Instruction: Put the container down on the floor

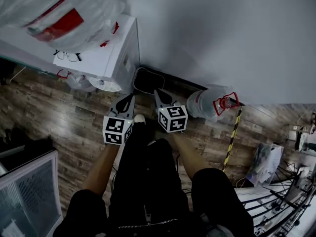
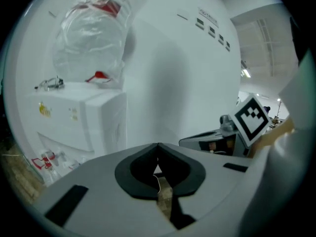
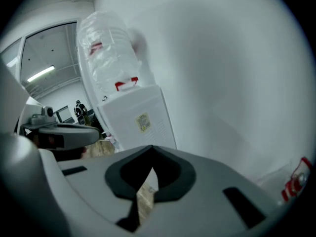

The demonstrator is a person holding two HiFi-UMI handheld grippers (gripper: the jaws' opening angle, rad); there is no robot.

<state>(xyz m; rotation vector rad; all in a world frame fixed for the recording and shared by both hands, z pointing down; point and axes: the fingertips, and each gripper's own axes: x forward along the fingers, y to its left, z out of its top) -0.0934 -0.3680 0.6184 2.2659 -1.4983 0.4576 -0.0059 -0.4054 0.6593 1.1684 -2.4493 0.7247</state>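
Clear plastic with a red handle, the container (image 1: pixel 210 102) lies on its side on the wooden floor (image 1: pixel 64 117) by the wall, just right of our right gripper (image 1: pixel 163 100). That gripper and our left gripper (image 1: pixel 126 102) are both clenched on nothing, tips touching.

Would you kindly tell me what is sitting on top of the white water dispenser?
A large clear bottle in plastic wrap stands on the dispenser, with glasses lying beside it. The wrap hides its neck.
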